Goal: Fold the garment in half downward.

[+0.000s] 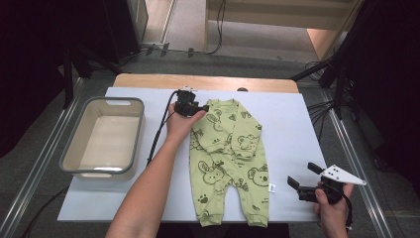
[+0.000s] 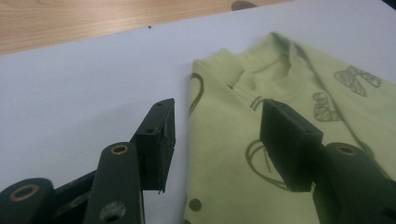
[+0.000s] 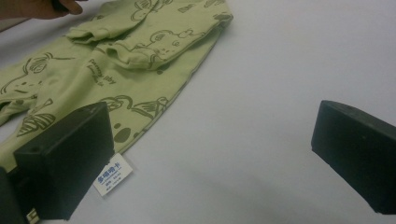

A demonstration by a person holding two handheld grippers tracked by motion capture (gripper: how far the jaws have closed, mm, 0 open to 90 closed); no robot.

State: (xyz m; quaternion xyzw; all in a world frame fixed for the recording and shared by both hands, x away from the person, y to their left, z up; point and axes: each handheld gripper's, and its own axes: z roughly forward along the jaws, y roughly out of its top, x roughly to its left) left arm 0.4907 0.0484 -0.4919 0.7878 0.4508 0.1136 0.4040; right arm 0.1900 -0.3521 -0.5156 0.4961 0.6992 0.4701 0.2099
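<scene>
- Left gripper (image 2: 217, 140): jaws half-parted, straddling the romper's (image 1: 229, 158) shoulder edge (image 2: 189, 116), gripping nothing yet.
- Right gripper (image 3: 212, 154): jaws released, sitting beside the romper's leg hem; its long axis is running away from them.

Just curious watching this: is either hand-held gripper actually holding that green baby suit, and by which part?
Neither yet. The left hand-held gripper straddles the romper at its shoulder edge, pads not pressing. The right hand-held gripper is open over bare table.
</scene>
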